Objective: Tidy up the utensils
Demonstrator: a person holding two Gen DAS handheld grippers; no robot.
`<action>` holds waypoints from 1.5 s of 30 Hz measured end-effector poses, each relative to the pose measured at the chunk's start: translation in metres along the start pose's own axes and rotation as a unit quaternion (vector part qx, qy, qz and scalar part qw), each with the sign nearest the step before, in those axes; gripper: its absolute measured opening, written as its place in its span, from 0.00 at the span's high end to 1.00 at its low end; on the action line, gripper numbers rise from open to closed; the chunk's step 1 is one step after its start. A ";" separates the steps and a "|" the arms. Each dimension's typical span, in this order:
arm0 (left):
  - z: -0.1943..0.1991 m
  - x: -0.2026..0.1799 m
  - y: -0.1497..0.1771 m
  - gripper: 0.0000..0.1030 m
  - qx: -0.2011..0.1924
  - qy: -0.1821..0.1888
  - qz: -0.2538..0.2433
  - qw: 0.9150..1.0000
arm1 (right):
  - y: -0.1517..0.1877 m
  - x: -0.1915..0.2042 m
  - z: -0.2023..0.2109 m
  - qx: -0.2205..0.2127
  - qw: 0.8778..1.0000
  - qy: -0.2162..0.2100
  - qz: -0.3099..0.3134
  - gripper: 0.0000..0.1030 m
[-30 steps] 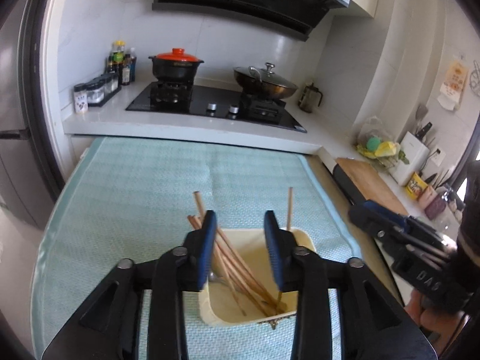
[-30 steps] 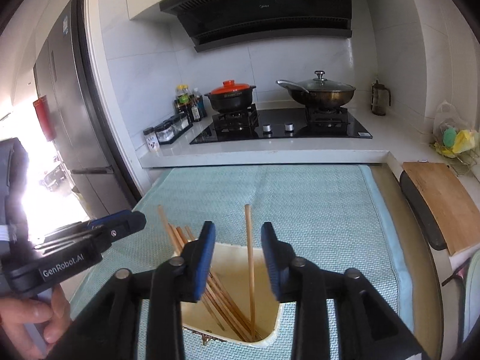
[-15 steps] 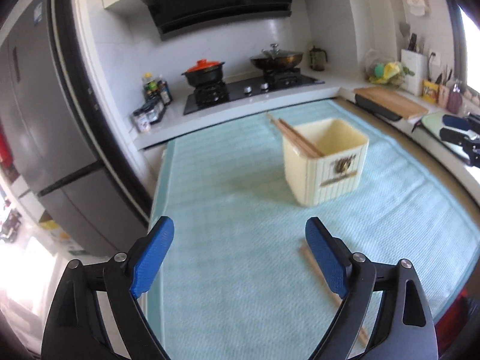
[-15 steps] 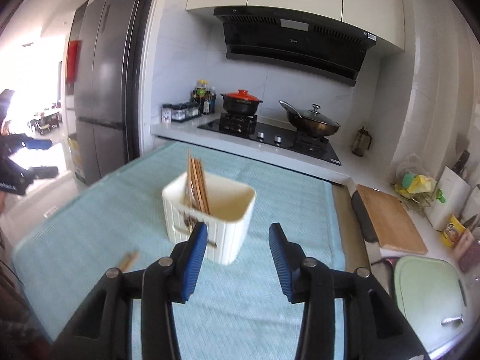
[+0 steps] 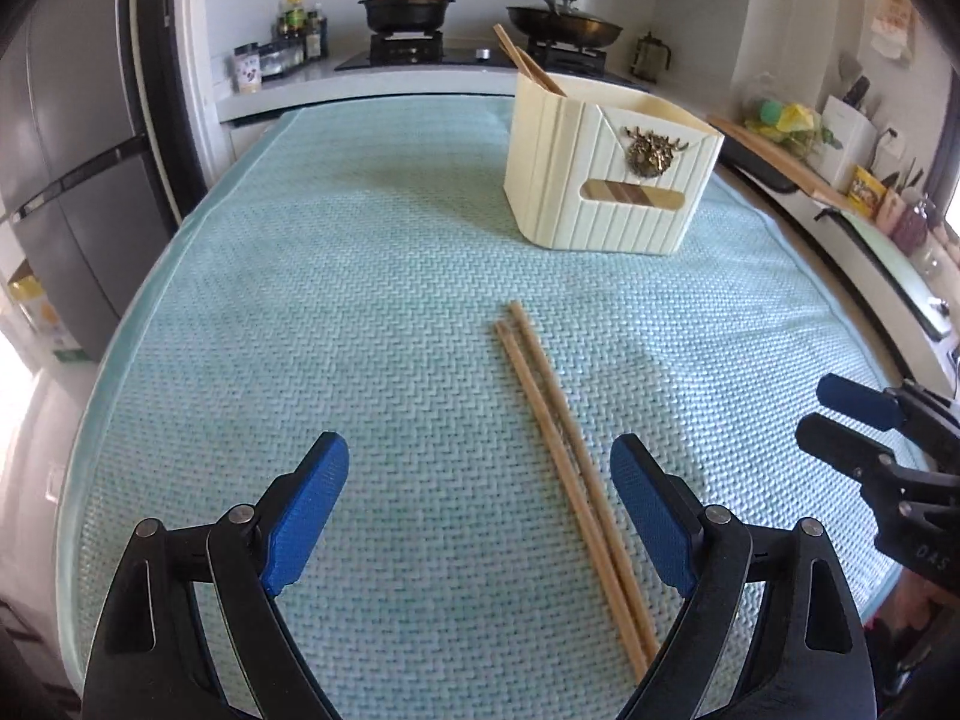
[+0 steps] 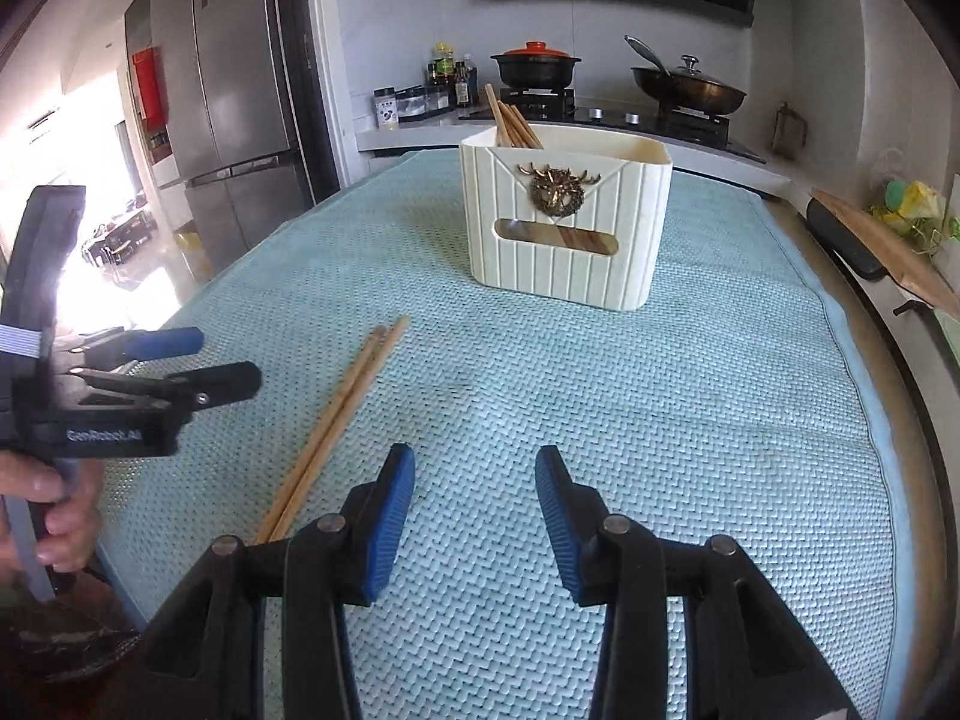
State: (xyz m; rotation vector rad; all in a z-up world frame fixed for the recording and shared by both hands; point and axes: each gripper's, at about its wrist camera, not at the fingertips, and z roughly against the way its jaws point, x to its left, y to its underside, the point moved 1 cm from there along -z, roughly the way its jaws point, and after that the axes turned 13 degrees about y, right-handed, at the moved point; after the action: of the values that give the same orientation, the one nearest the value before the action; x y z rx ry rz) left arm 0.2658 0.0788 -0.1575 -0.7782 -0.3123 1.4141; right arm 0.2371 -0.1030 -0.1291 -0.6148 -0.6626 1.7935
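Note:
A cream utensil holder [image 5: 606, 174] stands on the teal mat [image 5: 360, 300] with several wooden chopsticks [image 5: 528, 63] leaning in it; it also shows in the right wrist view [image 6: 570, 222]. Two loose chopsticks [image 5: 570, 468] lie side by side on the mat, seen also in the right wrist view [image 6: 336, 420]. My left gripper [image 5: 480, 510] is wide open and empty, low over the mat, the loose pair just inside its right finger. My right gripper [image 6: 474, 510] is open and empty, to the right of the pair.
A stove with a black pot [image 5: 408, 9] and a wok [image 5: 564, 24] stands behind the mat. Spice jars [image 5: 264, 60] sit at the counter's left. A cutting board [image 6: 888, 246] lies right. A fridge [image 6: 240, 90] stands left.
Both grippers have pulled back from above the holder to the mat's near edge and come down low. The left gripper has opened wide. Two loose chopsticks now lie in view.

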 end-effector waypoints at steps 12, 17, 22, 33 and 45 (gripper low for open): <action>-0.034 0.003 0.014 0.13 0.038 -0.028 0.015 0.999 | 0.012 -0.009 -0.003 0.019 1.000 0.007 -0.023 0.59; -0.039 0.010 0.018 0.14 0.046 -0.029 0.028 0.998 | 0.013 -0.009 -0.002 0.018 1.000 0.005 -0.024 0.59; -0.046 0.003 0.020 0.14 0.059 -0.041 0.008 0.997 | 0.014 -0.007 -0.006 0.022 0.999 0.002 -0.026 0.59; -0.025 0.035 0.022 0.45 0.043 -0.041 0.042 0.997 | -0.022 0.025 -0.037 0.038 0.998 -0.046 0.002 0.59; -0.015 0.038 0.032 0.87 0.042 -0.022 0.049 0.998 | -0.022 0.091 -0.084 0.084 0.992 -0.023 0.095 0.93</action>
State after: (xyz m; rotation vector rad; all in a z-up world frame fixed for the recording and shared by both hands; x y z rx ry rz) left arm 0.2573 0.1096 -0.1980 -0.7012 -0.2501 1.5288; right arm 0.2835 0.0020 -0.1818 -0.5374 -0.4894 2.0231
